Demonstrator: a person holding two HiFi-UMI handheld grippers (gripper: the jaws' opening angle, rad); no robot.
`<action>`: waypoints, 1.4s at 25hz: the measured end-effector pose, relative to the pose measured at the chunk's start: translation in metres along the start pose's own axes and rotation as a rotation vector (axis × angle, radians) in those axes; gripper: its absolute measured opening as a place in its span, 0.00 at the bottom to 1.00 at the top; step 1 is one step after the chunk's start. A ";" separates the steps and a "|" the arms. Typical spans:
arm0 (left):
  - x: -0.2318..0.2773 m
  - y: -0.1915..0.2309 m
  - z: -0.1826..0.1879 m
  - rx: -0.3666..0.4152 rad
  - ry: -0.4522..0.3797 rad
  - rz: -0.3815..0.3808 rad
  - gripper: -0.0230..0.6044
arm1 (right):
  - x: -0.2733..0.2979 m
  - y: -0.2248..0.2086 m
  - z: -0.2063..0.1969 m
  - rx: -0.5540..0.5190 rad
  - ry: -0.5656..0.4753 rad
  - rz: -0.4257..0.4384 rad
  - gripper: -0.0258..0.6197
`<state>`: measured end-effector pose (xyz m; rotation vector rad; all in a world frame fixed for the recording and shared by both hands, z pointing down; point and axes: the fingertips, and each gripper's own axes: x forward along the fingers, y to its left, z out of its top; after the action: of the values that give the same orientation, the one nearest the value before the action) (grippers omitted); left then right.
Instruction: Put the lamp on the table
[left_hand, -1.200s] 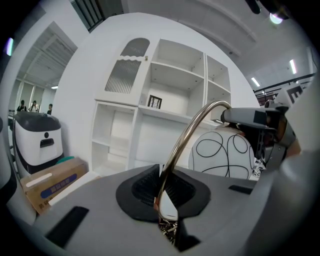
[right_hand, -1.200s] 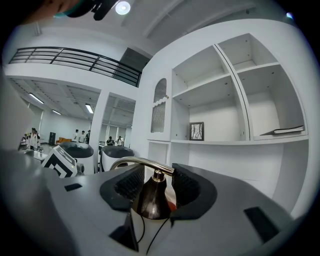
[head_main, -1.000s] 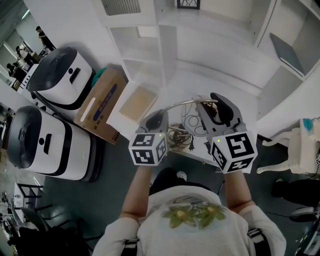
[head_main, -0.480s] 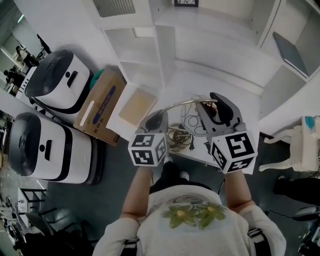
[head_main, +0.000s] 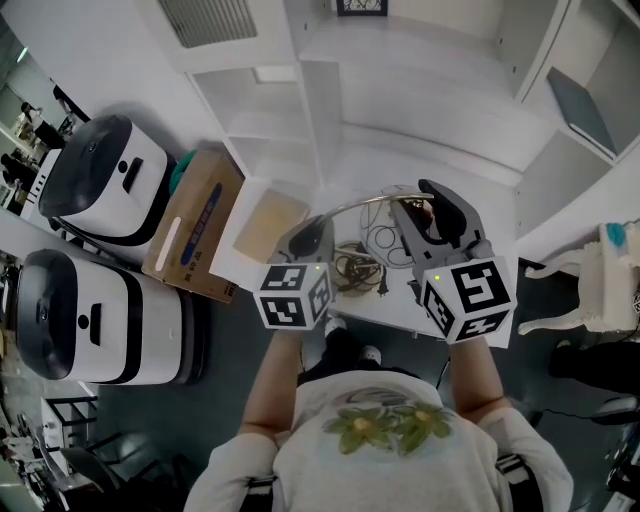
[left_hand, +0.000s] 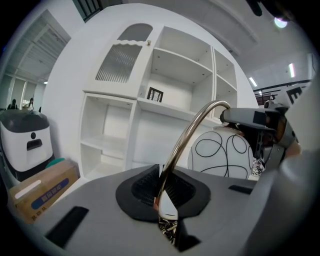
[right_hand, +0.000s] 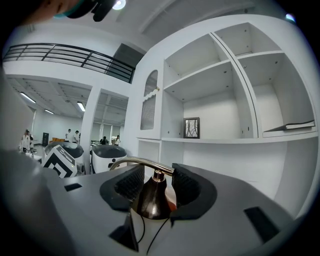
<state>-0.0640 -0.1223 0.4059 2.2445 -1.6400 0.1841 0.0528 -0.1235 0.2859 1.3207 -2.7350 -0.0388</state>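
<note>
My left gripper (left_hand: 162, 192) has its jaws closed tight on the lamp (left_hand: 192, 132), on the low end of its curved brass arm (head_main: 365, 204). My right gripper (right_hand: 155, 187) holds the other end: its jaws are pressed from both sides on the dark metal cap (right_hand: 149, 200) where the arm goes in. Under this cap hangs the round white shade (left_hand: 222, 152) with thin black lines on it. So the lamp is carried by both grippers, with the arm going as a bow from the left one to the right one. In the head view it is above the small white table (head_main: 375, 300), over the middle part, and I cannot tell if any part of it touches the top. A bundle of cables (head_main: 352, 270) lies on the table near its left edge, below the arm. Behind the table stand white shelves (head_main: 400, 90), and a cardboard box (head_main: 195, 225) stands on the floor left of the table.
</note>
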 end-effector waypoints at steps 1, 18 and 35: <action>0.002 0.001 0.002 0.002 -0.001 -0.005 0.10 | 0.002 -0.001 0.001 -0.001 -0.001 -0.004 0.34; 0.030 0.026 0.032 0.030 -0.018 -0.066 0.10 | 0.039 -0.008 0.019 -0.024 -0.017 -0.064 0.34; 0.065 0.042 0.041 0.031 0.000 -0.099 0.10 | 0.072 -0.024 0.017 -0.027 -0.001 -0.101 0.34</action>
<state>-0.0874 -0.2061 0.3959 2.3426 -1.5317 0.1860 0.0256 -0.1950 0.2731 1.4504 -2.6567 -0.0839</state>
